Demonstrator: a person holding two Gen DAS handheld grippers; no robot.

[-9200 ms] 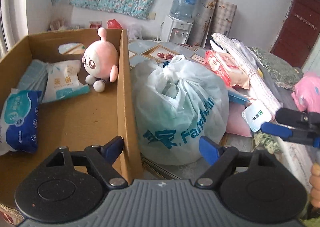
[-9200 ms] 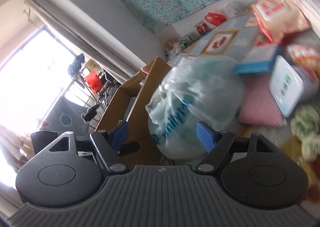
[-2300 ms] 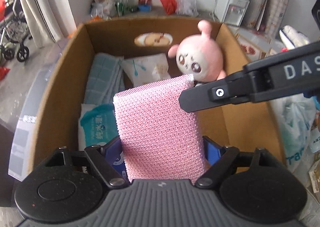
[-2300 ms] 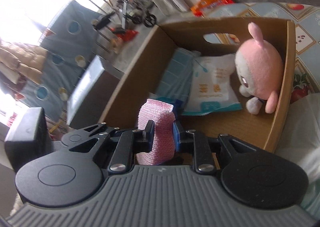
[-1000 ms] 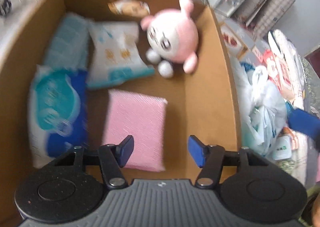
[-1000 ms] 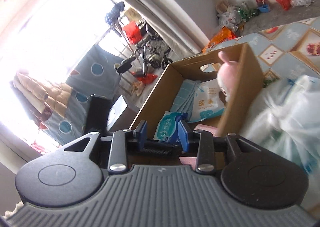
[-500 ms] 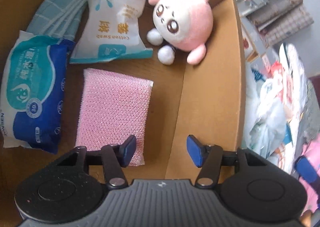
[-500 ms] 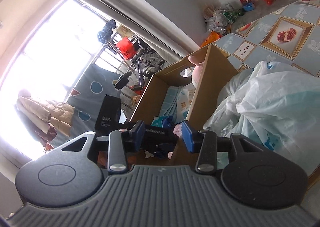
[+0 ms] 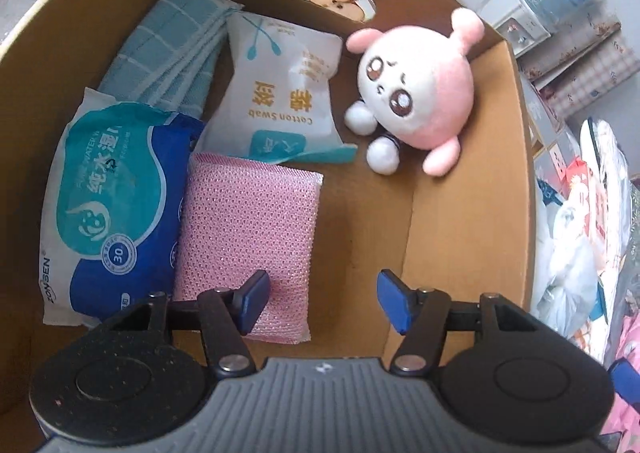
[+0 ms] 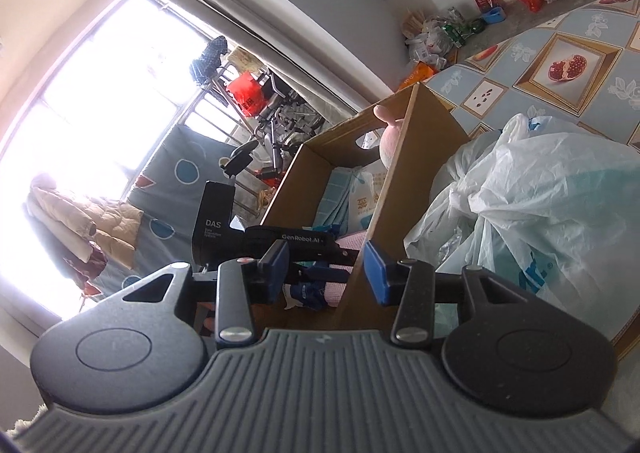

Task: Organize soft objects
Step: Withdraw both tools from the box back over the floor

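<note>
A pink mesh sponge (image 9: 248, 229) lies flat on the floor of the cardboard box (image 9: 460, 213), between a blue wet-wipes pack (image 9: 116, 205) and bare cardboard. Behind it are a white cotton-swab pack (image 9: 280, 93), a folded blue towel (image 9: 168, 49) and a pink plush toy (image 9: 416, 93). My left gripper (image 9: 324, 303) hangs open over the sponge's near end, pointing steeply down and holding nothing. My right gripper (image 10: 326, 273) is open and empty outside the box (image 10: 400, 193), level with its side wall. A strip of the sponge (image 10: 352, 243) shows past that wall.
A knotted white plastic bag (image 10: 540, 205) bulges right beside the box's outer wall, also seen in the left wrist view (image 9: 568, 265). More packets and cloth are piled to the right of it. A curtained window and floor clutter lie beyond the box.
The sponge, gripped by both grippers two seconds ago, now rests in the box. My left gripper has sunk a little over it. My right gripper has drawn back outside the box wall, jaws wider.
</note>
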